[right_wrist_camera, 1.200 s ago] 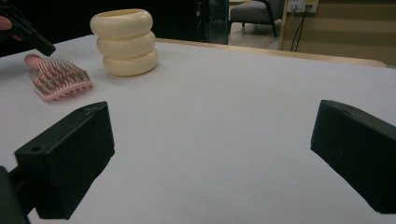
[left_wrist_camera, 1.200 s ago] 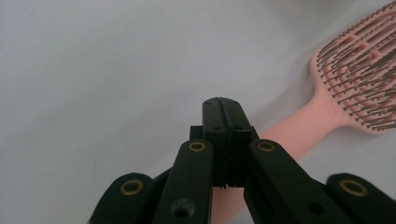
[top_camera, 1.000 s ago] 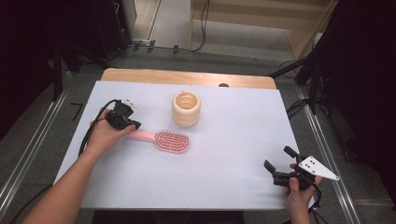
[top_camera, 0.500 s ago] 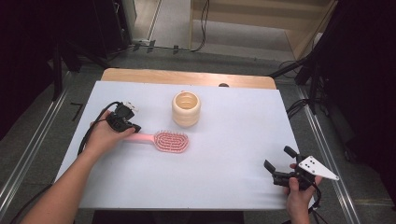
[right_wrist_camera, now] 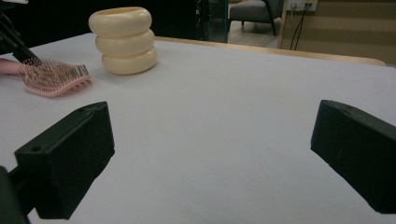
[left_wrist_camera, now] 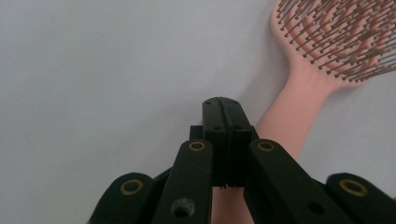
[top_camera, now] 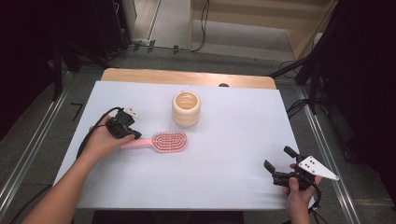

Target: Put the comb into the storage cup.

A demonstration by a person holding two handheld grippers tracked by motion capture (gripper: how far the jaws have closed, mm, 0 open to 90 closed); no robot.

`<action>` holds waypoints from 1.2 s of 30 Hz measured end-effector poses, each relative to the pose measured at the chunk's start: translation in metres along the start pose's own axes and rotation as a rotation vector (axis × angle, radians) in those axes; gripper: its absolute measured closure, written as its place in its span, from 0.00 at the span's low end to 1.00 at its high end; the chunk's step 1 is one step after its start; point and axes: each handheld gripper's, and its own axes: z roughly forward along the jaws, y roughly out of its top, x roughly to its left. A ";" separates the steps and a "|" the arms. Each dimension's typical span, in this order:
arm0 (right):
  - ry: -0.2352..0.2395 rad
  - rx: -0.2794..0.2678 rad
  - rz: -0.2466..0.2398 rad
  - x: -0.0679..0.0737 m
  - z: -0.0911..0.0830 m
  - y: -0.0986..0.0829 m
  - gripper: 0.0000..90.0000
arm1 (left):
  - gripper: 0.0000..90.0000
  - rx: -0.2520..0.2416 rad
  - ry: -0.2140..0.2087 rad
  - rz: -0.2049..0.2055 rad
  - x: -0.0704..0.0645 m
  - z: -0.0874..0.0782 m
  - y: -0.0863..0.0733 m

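A pink hairbrush (top_camera: 169,141) lies bristles up on the white table sheet (top_camera: 233,116), left of centre, with its handle pointing left. My left gripper (top_camera: 135,135) rests over the handle end. In the left gripper view its jaws (left_wrist_camera: 223,105) are shut flat against each other, and the pink handle (left_wrist_camera: 289,121) runs beside and under them, not between them. My right gripper (top_camera: 279,158) sits near the front right edge, open and empty, facing the brush (right_wrist_camera: 53,77) and a cream ribbed cup (right_wrist_camera: 123,39).
The cream ribbed cup (top_camera: 186,108) stands upright just behind the brush head. A strip of wooden tabletop (top_camera: 187,77) shows along the far edge. Cables and dark stands surround the table on the floor.
My left gripper has slid a little toward the near side along the handle end, and the brush handle has swung slightly with it. The right gripper has stayed put.
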 end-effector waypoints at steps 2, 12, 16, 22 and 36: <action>0.000 0.000 0.000 0.000 0.000 0.000 0.00 | 1.00 -0.001 -0.002 0.001 -0.001 0.000 -0.002; -0.001 0.001 -0.002 0.000 0.000 0.000 0.00 | 1.00 0.007 -0.033 0.020 -0.012 -0.003 -0.010; -0.001 0.001 0.000 0.000 0.000 0.000 0.00 | 0.99 -0.017 -0.021 0.021 -0.014 -0.006 -0.012; -0.001 0.001 0.000 0.000 0.000 0.000 0.00 | 0.72 -0.067 -0.014 0.016 -0.014 -0.019 -0.010; 0.003 0.002 0.000 0.000 0.000 0.000 0.00 | 0.00 -0.081 0.034 0.122 -0.036 -0.023 -0.001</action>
